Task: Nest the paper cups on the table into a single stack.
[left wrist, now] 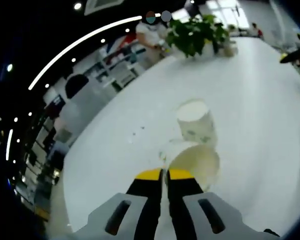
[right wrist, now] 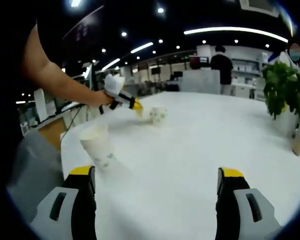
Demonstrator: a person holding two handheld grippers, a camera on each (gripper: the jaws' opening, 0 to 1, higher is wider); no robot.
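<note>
In the left gripper view, our left gripper [left wrist: 165, 175] was clenched on the rim of a tipped paper cup [left wrist: 197, 160], whose open mouth faced us and looked empty. Just beyond it, touching or nearly so, a second paper cup [left wrist: 195, 120] stood on the white table [left wrist: 255, 90]. In the right gripper view, our right gripper [right wrist: 157, 182] hung released, jaws wide apart, with a third cup [right wrist: 97, 145] upside down near the table's left edge. Bare tabletop stretched ahead. Farther off, a potted plant [right wrist: 282, 92] stood at the right; shelves and people lay beyond.
</note>
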